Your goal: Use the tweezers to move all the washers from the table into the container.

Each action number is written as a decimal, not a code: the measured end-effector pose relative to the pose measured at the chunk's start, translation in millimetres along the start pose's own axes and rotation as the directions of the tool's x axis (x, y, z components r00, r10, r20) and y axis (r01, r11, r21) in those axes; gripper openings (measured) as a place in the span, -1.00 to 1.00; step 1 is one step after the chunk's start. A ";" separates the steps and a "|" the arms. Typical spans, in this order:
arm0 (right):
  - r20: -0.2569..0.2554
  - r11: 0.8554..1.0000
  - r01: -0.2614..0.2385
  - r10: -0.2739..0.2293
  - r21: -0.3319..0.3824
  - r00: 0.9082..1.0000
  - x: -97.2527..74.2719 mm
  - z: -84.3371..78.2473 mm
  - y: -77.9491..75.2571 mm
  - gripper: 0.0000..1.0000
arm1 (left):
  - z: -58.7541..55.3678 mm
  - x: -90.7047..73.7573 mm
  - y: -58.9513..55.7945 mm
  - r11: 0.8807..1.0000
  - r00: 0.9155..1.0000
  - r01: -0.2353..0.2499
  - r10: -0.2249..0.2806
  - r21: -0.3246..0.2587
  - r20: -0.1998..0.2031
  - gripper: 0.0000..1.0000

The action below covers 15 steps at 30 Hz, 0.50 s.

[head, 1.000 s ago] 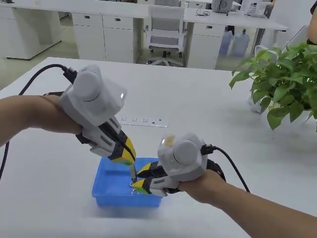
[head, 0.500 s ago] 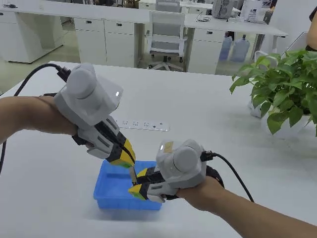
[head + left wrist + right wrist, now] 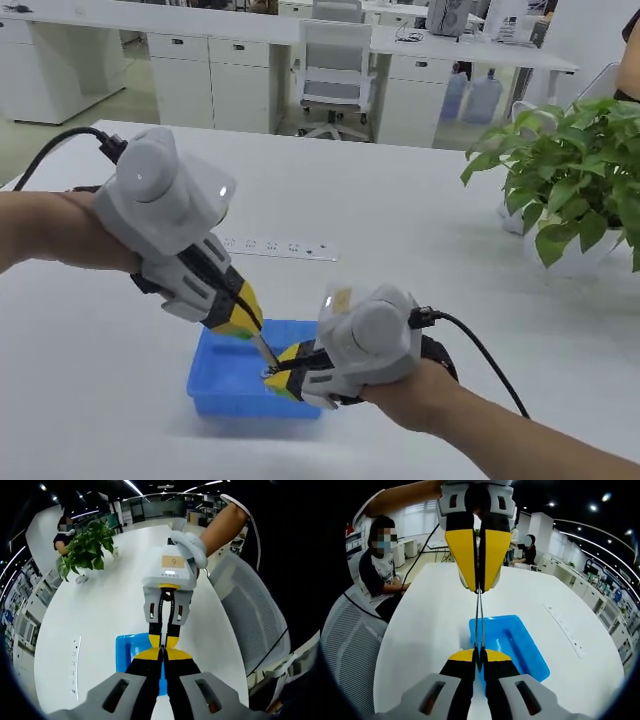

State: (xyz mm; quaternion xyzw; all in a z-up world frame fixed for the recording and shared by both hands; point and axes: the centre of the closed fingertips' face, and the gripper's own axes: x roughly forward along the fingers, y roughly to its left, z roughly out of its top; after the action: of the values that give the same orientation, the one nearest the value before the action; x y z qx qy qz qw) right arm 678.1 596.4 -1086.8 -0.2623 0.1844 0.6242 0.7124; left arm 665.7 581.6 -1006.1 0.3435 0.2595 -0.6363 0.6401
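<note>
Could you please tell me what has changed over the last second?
The left gripper drew back slightly to the person's left, away from the right gripper. Both stay shut on the tweezers over the blue container, which has not moved. Nothing was visibly picked up or let go.

Small tan square sticker [image 3: 171, 561] on top of the white-bodied right gripper [image 3: 163, 642]: one handwritten mark, looks like "5". Dark printed lettering [image 3: 168, 574] just below it, too small to read.
</note>
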 end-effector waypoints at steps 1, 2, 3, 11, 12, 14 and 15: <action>-0.005 1.000 0.001 -0.001 -0.003 1.000 -0.7 -0.5 0.3 -0.87 | -0.3 0.3 -0.4 1.000 1.000 -0.001 0.001 0.007 -0.006 -0.90; -0.010 1.000 0.004 -0.004 -0.008 1.000 -1.1 -1.0 0.2 -0.87 | -0.4 0.6 -0.8 1.000 1.000 -0.002 0.002 0.013 -0.008 -0.90; -0.016 1.000 0.006 -0.006 -0.013 1.000 -1.6 -1.8 -0.1 -0.87 | -0.6 1.0 -1.4 1.000 1.000 -0.002 0.002 0.018 -0.011 -0.90; -0.041 0.999 0.005 -0.007 -0.033 0.999 -5.6 -6.4 3.5 -0.88 | -13.8 4.8 -6.0 0.998 0.996 0.002 0.004 0.059 -0.090 -0.89; -0.045 0.999 0.004 -0.006 -0.037 0.999 -6.0 -7.1 4.2 -0.88 | -15.6 5.2 -6.2 0.998 0.995 0.001 0.005 0.064 -0.099 -0.89; -0.048 0.999 0.005 -0.007 -0.043 0.999 -6.7 -7.9 4.7 -0.88 | -21.1 6.5 -7.7 0.997 0.992 0.002 0.009 0.079 -0.130 -0.89; -0.049 0.999 0.004 -0.006 -0.042 0.999 -7.0 -8.1 5.1 -0.88 | -22.9 7.0 -8.1 0.997 0.990 0.001 0.010 0.082 -0.139 -0.90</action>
State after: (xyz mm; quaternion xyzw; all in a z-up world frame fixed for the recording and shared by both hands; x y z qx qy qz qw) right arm 672.5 586.4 -1089.9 -0.2930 0.1880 0.6197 0.7034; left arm 660.4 595.1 -1026.8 0.4137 0.2767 -0.6193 0.6072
